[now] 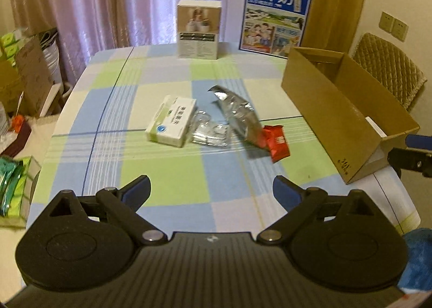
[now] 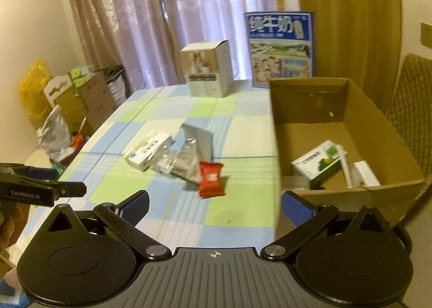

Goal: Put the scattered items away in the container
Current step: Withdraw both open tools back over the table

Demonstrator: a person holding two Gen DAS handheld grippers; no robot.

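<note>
Hovering low in both frames, left gripper and right gripper gaping wide, holding nothing. Sitting mid-frame on the checked tablecloth: red packet touching a silver foil bag, clear wrapper, white-green box, print too blurred for reading. Judging mid-task: cardboard box, right of frame, already holding a green-white carton. Needing next a reach onto the pile, likely the red packet. Showing "GenRobot.AI" on the other gripper, "纯牛奶" on the blue carton far back.
</note>
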